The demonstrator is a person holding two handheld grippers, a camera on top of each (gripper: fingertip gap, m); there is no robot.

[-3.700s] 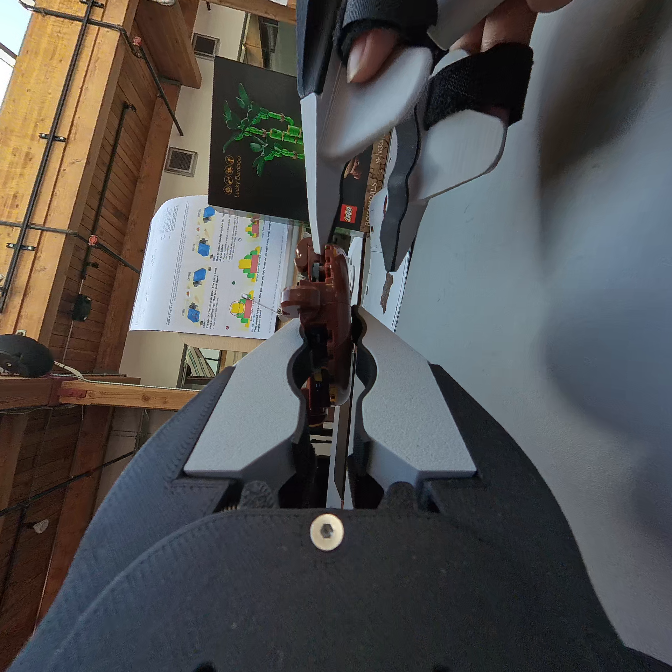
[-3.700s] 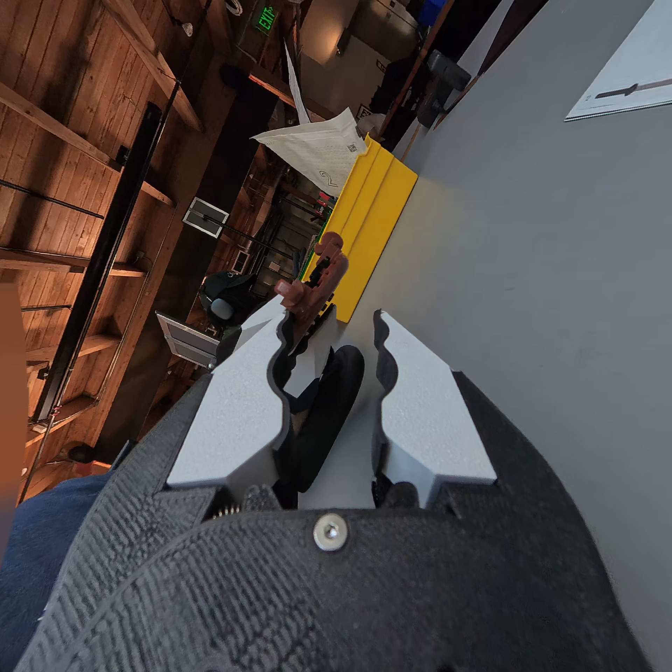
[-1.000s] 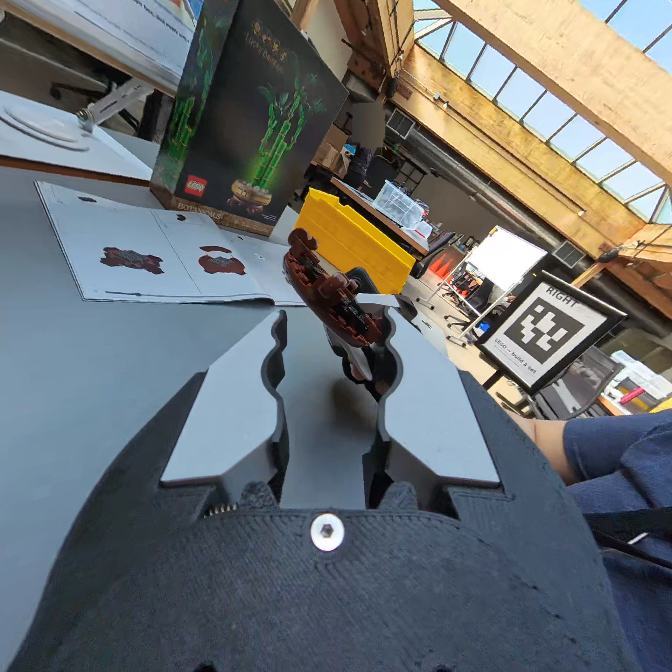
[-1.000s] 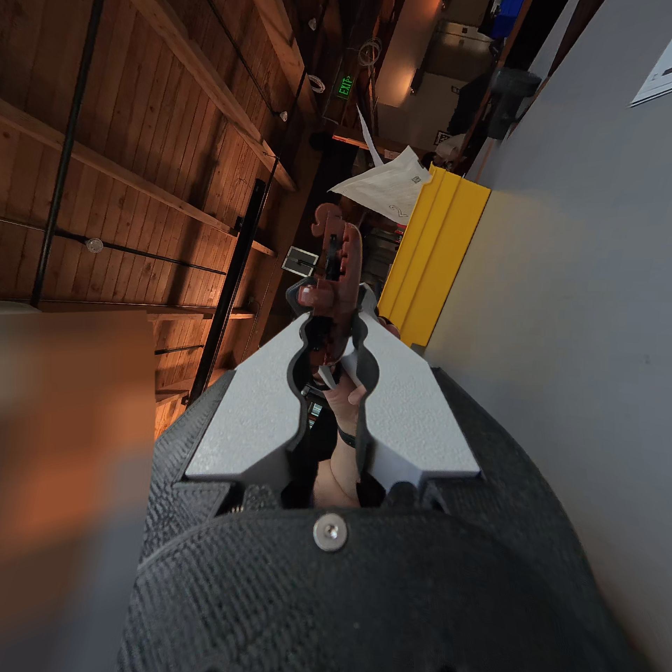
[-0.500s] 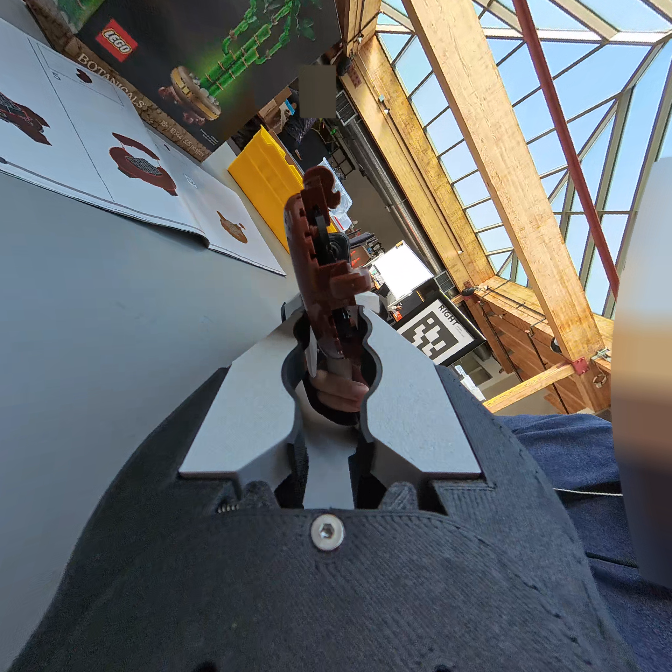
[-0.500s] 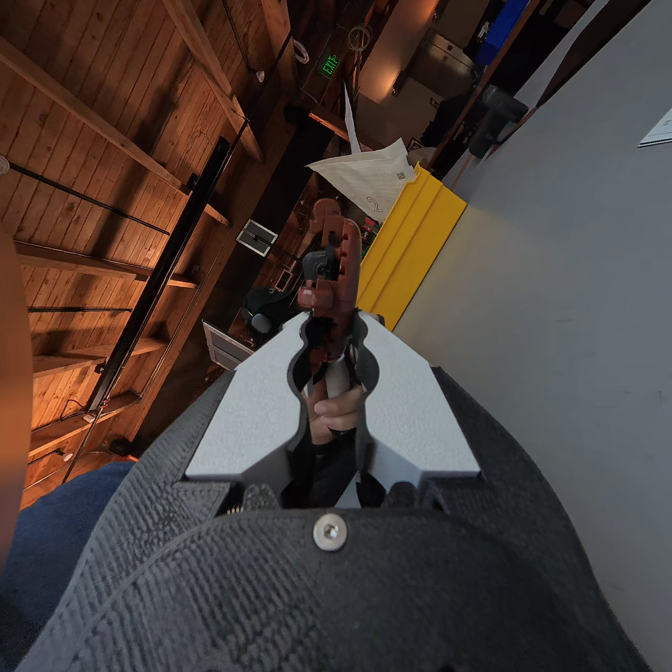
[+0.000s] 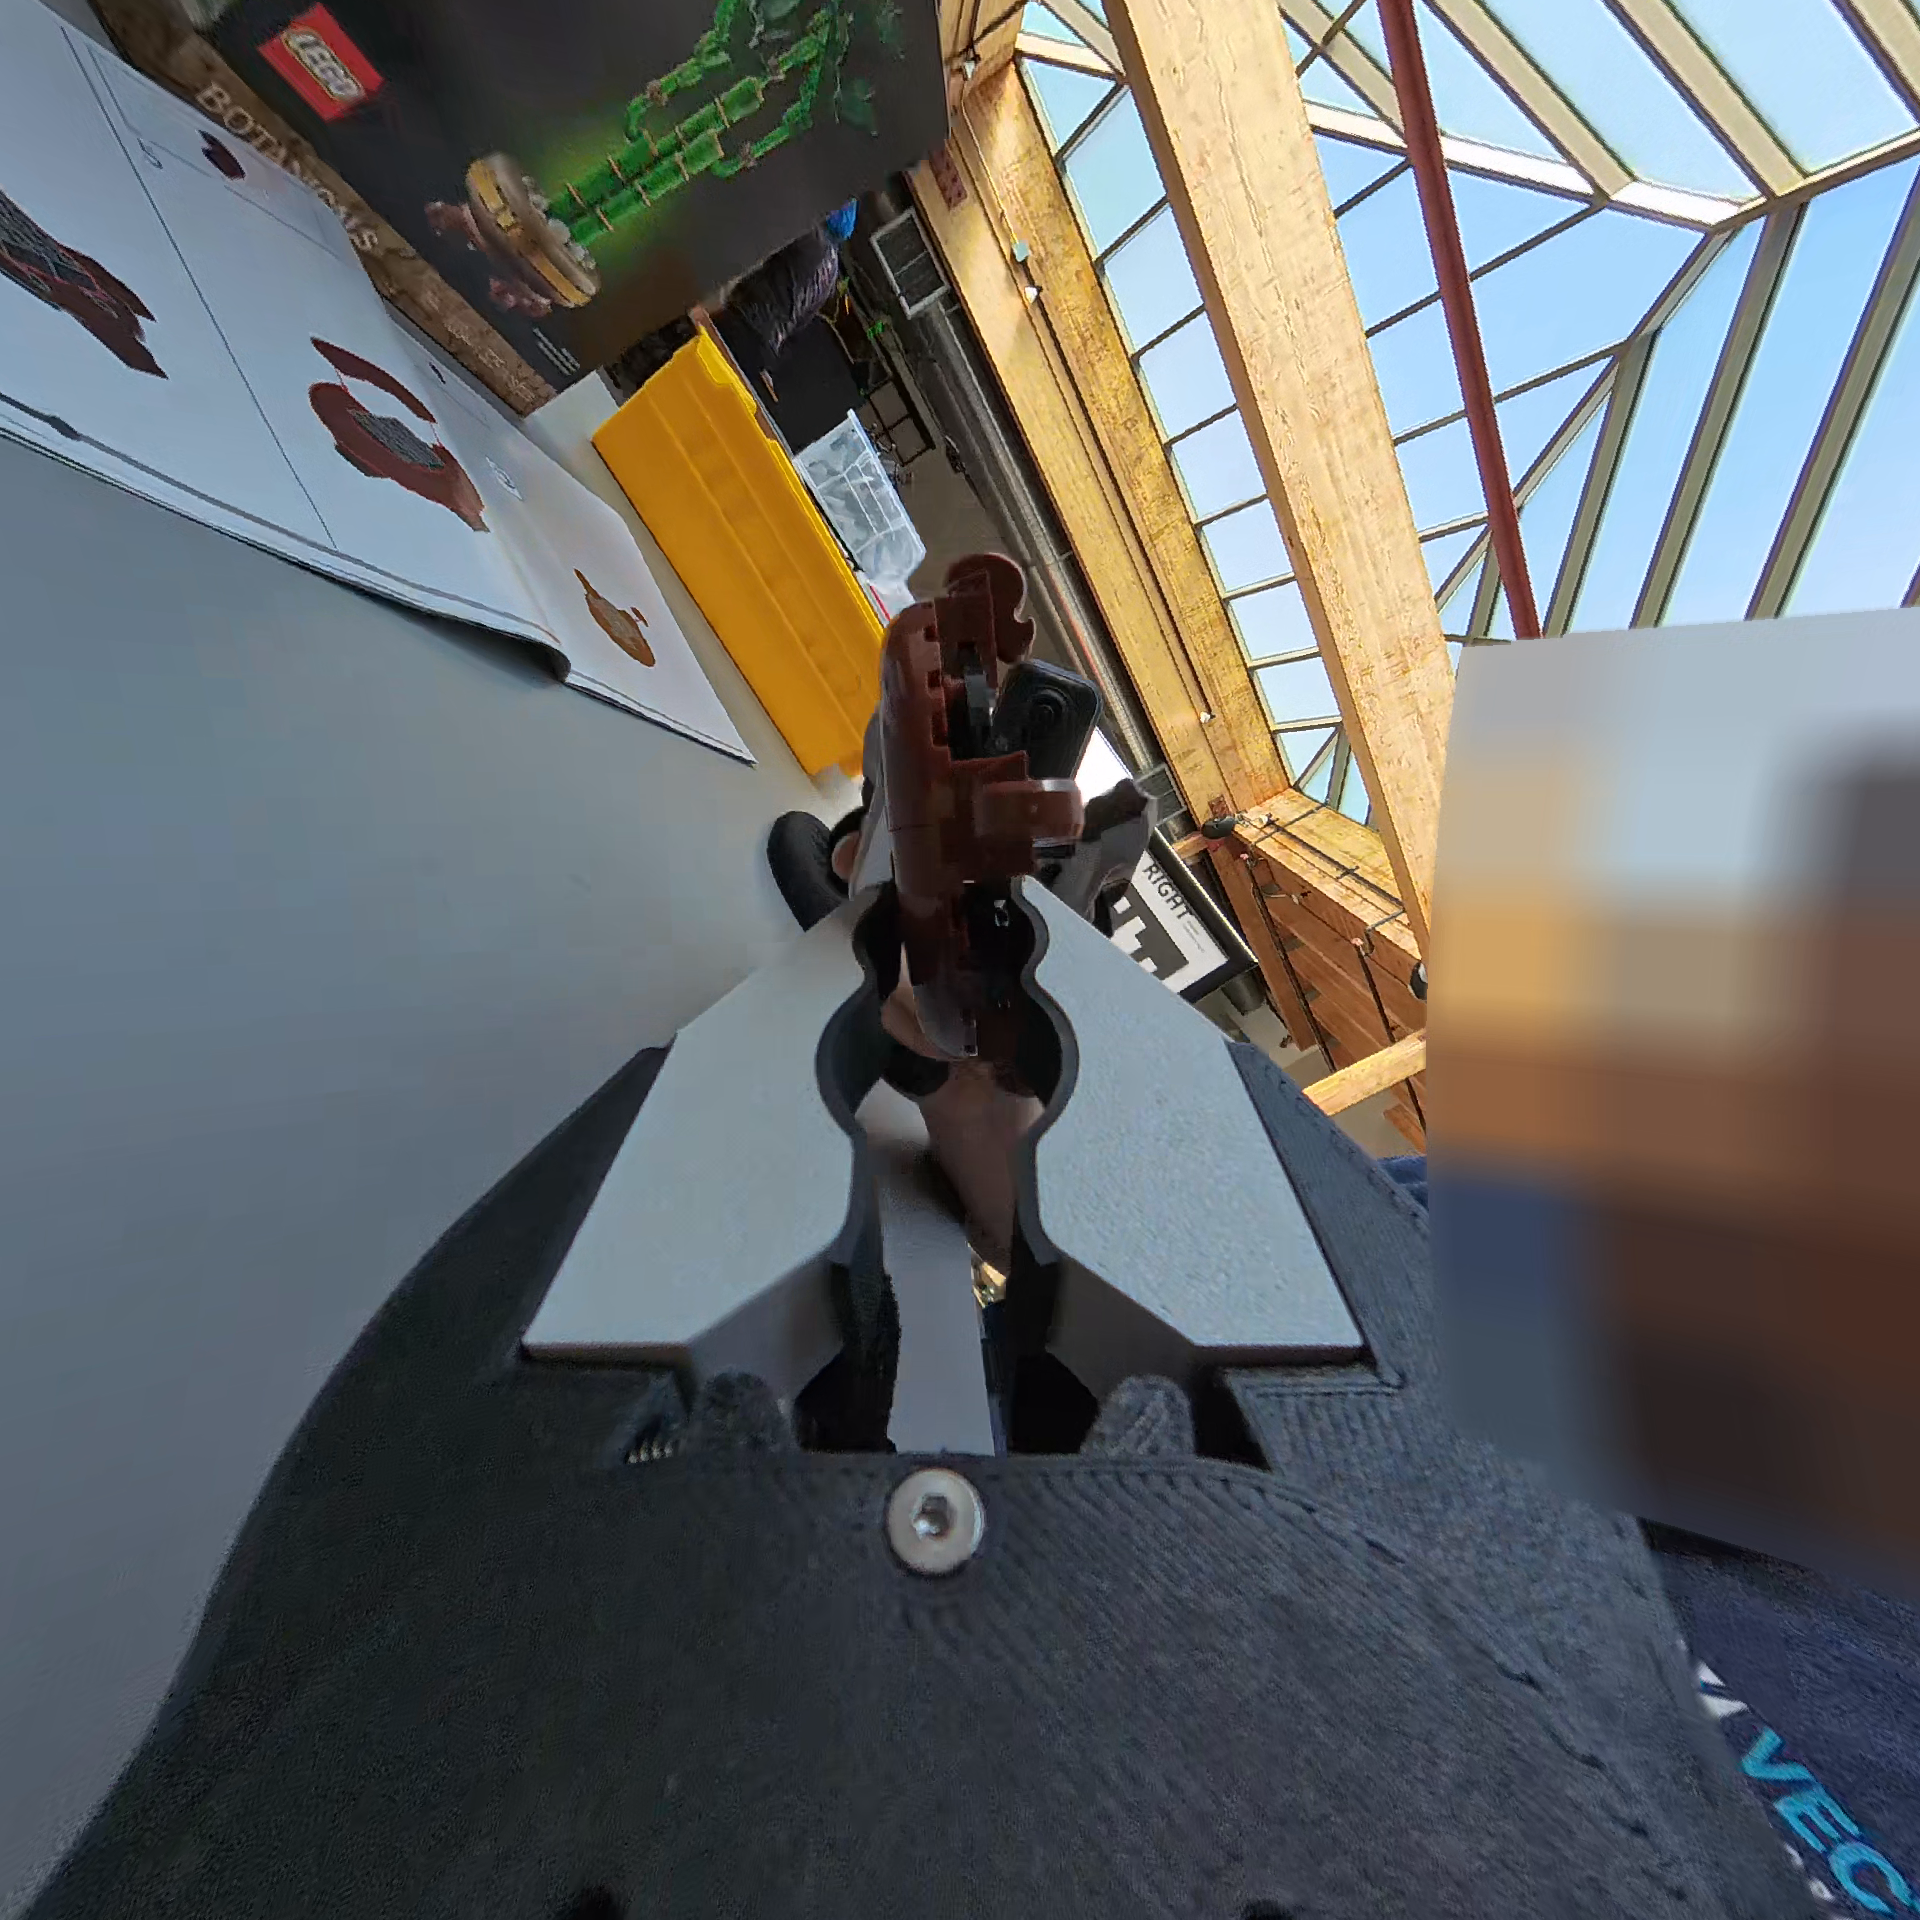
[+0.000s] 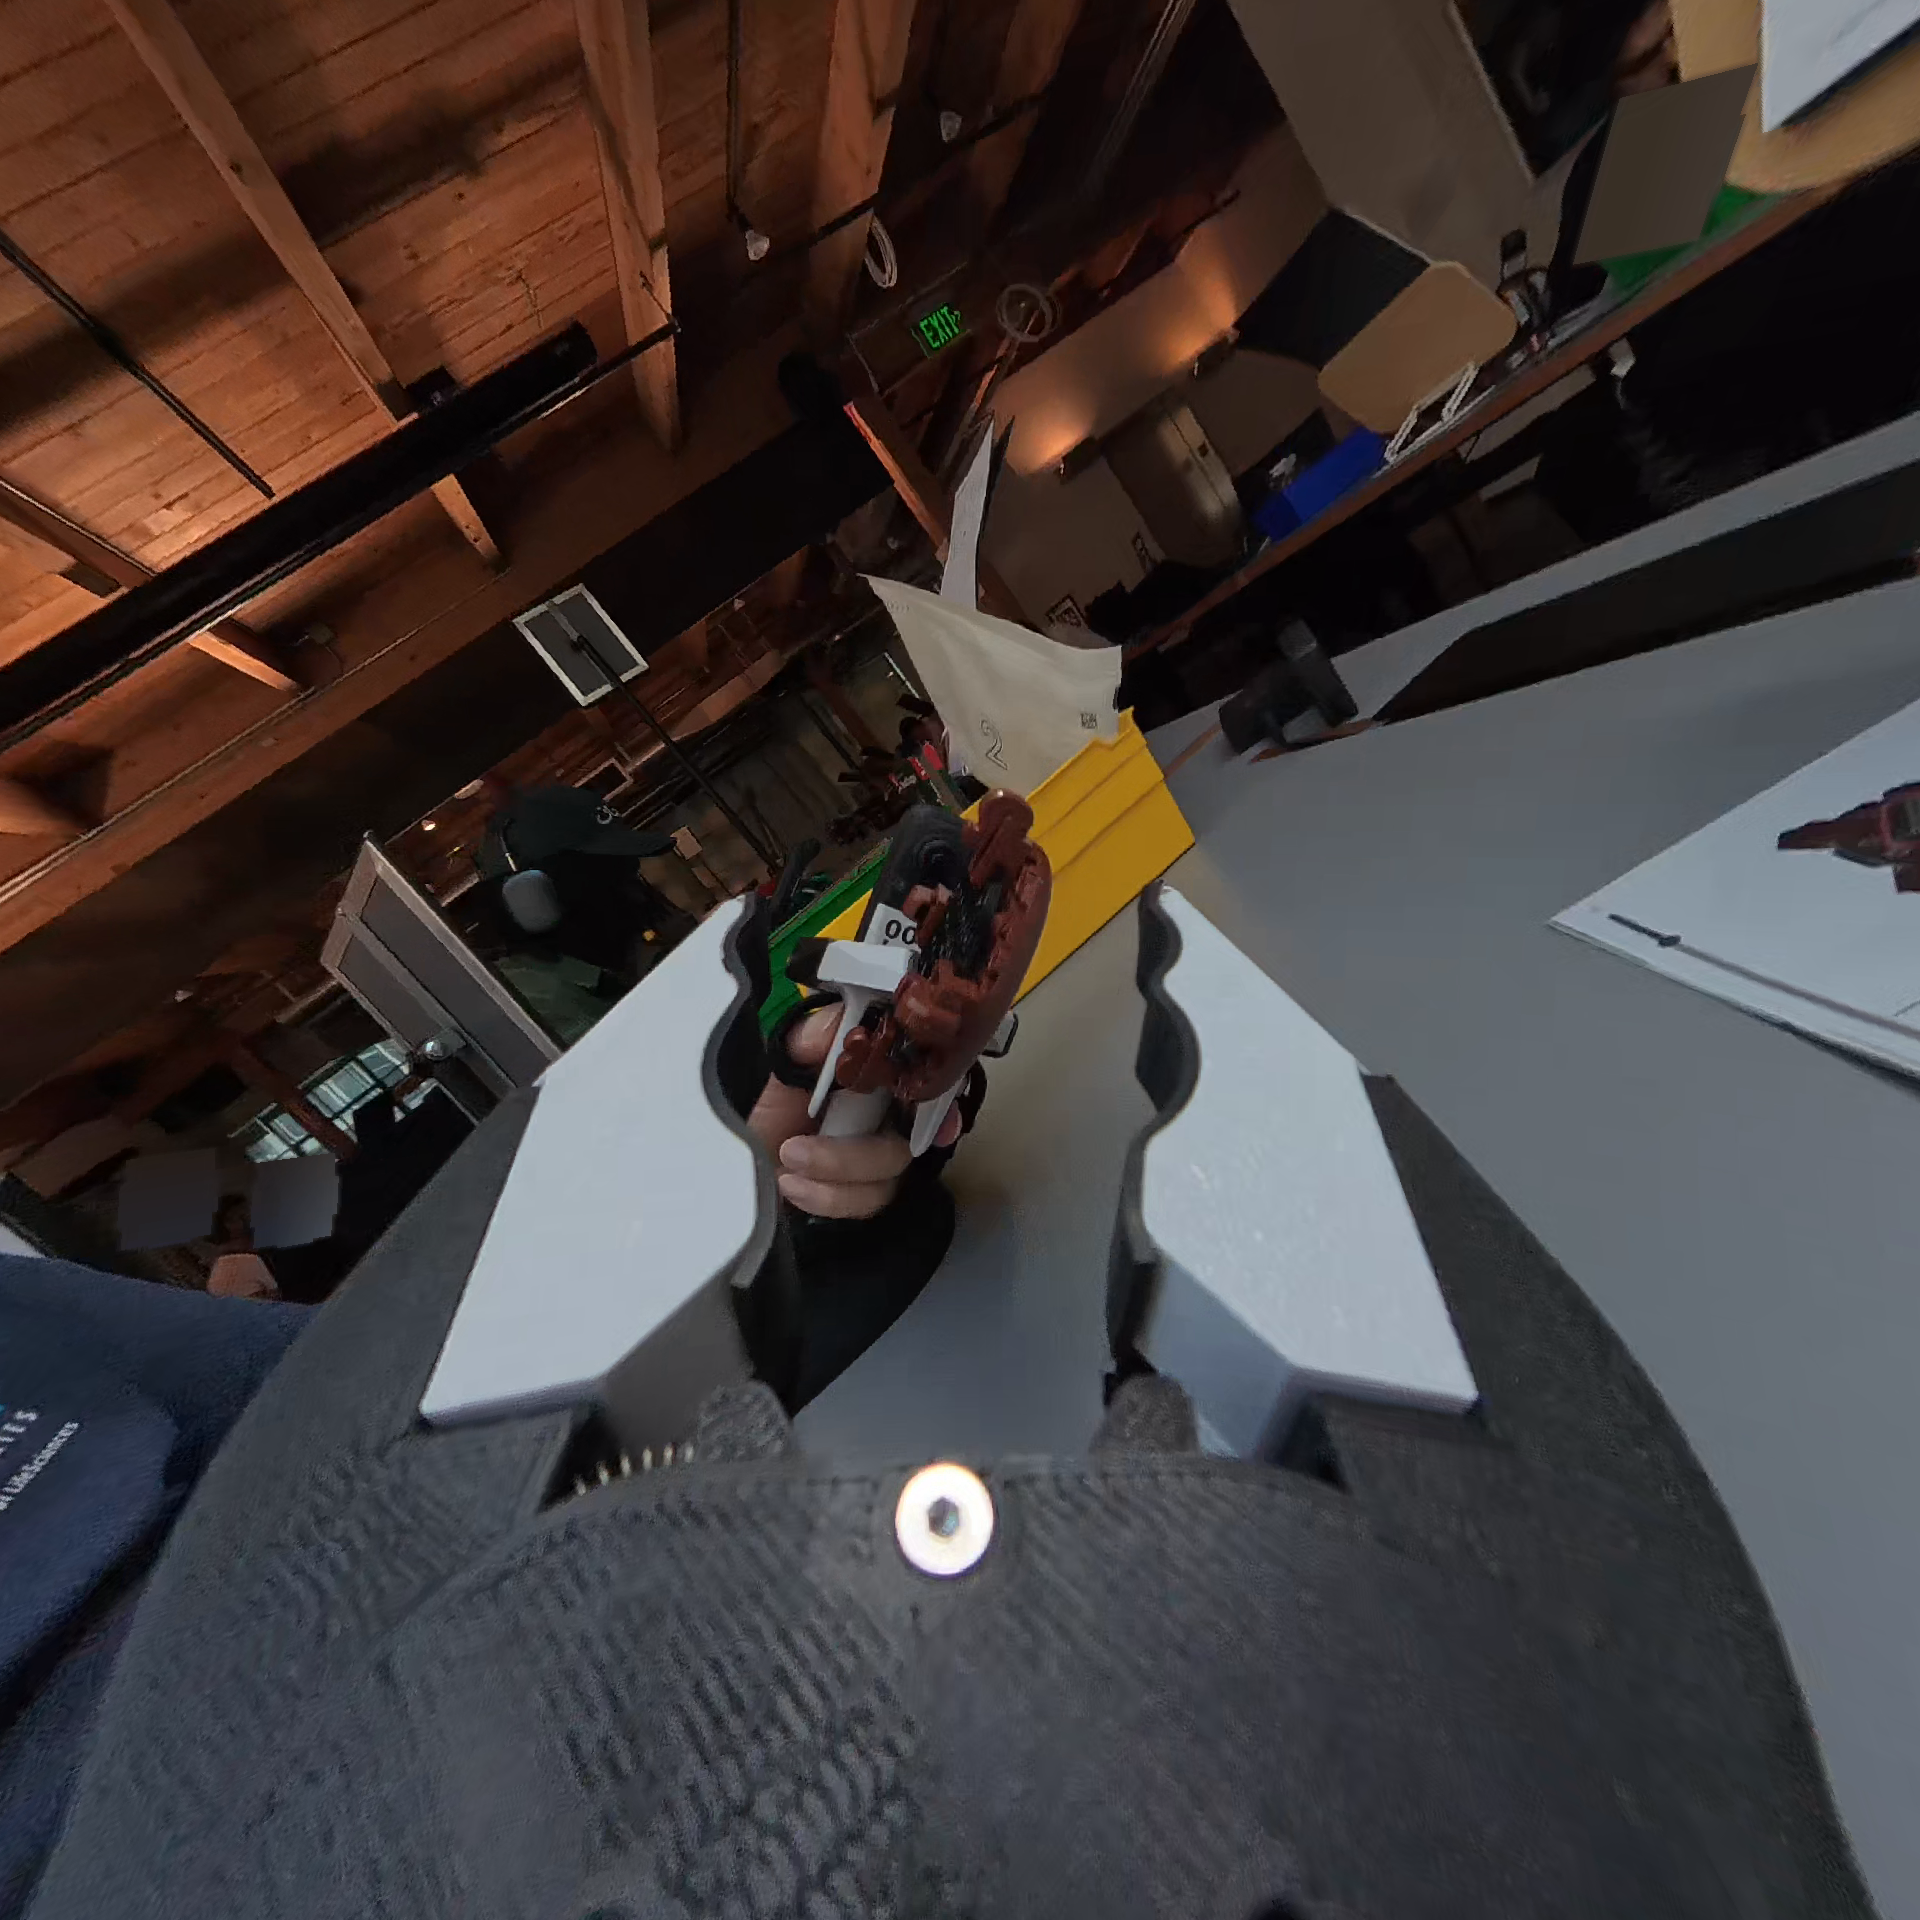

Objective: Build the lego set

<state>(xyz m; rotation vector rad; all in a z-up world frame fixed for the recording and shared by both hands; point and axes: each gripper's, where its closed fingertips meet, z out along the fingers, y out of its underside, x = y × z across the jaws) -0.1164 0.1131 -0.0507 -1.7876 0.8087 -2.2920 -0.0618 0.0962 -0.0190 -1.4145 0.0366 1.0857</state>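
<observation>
Above grey table, L tool clenches brown lego build; R tool released; timber ceiling.

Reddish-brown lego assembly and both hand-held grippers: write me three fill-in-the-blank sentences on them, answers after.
1. The reddish-brown lego assembly is clamped in the ___ hand-held gripper.
2. The right hand-held gripper has its jaws ___.
3. Behind the assembly, on the grey table, stands a plastic bin coloured ___.

Answers: left; open; yellow
</observation>
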